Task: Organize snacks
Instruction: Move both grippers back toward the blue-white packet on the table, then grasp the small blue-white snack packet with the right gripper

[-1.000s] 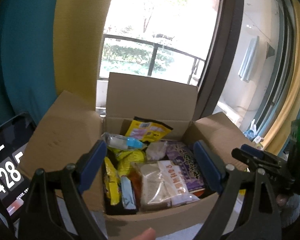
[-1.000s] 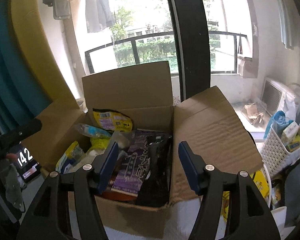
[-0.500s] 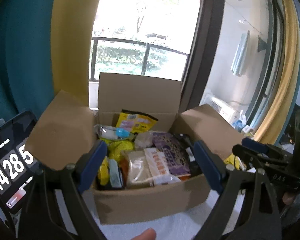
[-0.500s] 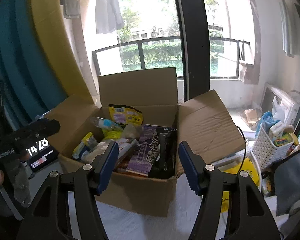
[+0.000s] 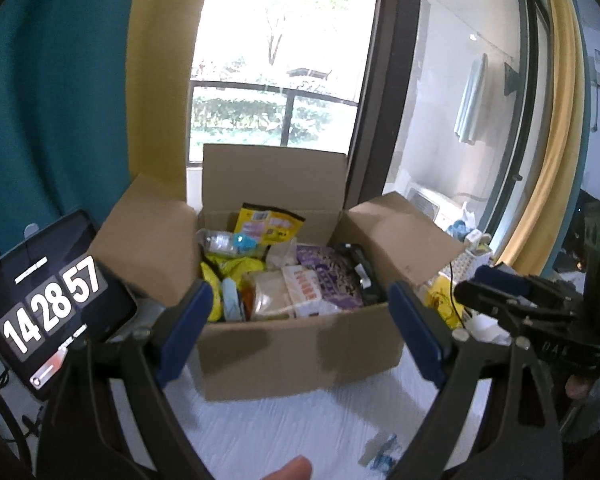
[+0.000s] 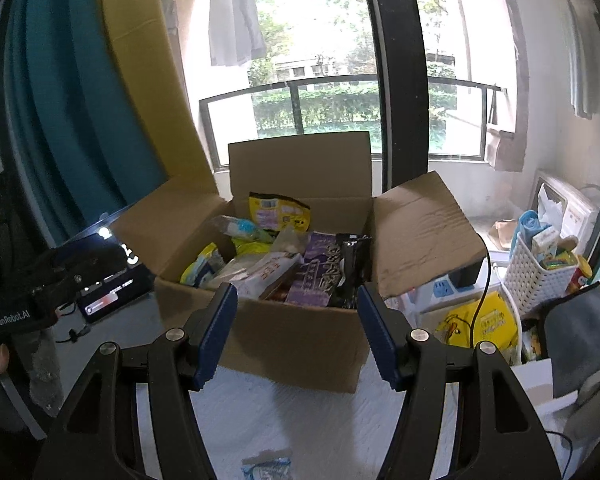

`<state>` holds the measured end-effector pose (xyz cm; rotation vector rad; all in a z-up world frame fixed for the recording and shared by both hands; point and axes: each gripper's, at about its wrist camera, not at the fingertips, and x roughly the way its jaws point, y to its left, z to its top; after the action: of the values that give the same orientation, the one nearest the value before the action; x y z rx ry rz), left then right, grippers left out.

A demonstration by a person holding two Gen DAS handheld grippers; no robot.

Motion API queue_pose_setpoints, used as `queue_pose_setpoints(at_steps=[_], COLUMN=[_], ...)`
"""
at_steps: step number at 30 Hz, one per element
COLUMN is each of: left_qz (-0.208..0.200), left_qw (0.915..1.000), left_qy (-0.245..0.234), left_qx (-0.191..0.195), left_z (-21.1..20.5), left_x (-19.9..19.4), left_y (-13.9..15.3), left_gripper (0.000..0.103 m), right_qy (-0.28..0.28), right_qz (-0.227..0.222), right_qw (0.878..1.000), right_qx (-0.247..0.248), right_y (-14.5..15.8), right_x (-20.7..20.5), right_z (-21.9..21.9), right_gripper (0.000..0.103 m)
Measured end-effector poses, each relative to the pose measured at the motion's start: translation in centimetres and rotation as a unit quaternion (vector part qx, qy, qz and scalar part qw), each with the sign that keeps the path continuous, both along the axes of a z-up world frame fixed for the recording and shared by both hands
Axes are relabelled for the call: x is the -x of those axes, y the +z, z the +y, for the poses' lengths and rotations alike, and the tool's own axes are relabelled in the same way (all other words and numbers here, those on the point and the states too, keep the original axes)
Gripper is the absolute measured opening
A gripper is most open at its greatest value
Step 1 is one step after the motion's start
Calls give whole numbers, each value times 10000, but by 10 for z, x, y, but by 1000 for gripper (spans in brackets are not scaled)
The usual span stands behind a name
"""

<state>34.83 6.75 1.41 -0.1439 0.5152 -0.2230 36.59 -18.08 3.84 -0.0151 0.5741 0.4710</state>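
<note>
An open cardboard box [image 5: 300, 356] [image 6: 292, 340] stands on a white table, filled with several snack packs: a yellow bag [image 5: 270, 226] [image 6: 278, 210] at the back, a purple pack [image 5: 332, 280] [image 6: 320, 272], a black pack [image 6: 352, 268] and a white-and-red pack [image 5: 306, 294]. My left gripper [image 5: 300, 320] is open and empty, held in front of the box. My right gripper [image 6: 294, 328] is open and empty, also short of the box front. A small blue-and-clear packet [image 5: 380, 450] [image 6: 266, 468] lies on the table near me.
A tablet showing a clock [image 5: 48, 304] stands left of the box. A white basket of items [image 6: 540, 268] and yellow bags [image 6: 480, 324] sit to the right. Curtains and a large window are behind the box. The right gripper shows in the left wrist view [image 5: 532, 312].
Both grippers have pulled back from over the box toward me, so the box looks smaller and its front wall and the white table now show. Both stay open.
</note>
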Motion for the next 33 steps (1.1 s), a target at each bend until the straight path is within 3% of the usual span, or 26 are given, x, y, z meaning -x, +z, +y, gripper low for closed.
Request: queue_pose_setpoints(at_steps=[12,26,33], left_qz=[254,1006,1285], left_qw=[9993,9945,9916], left_qy=[6,31,30], left_qx=[-260,-298,-149], left_z=[2,9,11], left_x=[36,41,35], left_y=[-32,-108,-137], left_gripper=[90,90,90], right_qy=[96,143,290], right_qz=[161,783,1301], right_qw=[9998,9965,9900], right_qx=[48,249,470], right_y=[-20,-79,-124], right_x=[25,31,35], right_z=[1,7,16], right_gripper=[66,66,66])
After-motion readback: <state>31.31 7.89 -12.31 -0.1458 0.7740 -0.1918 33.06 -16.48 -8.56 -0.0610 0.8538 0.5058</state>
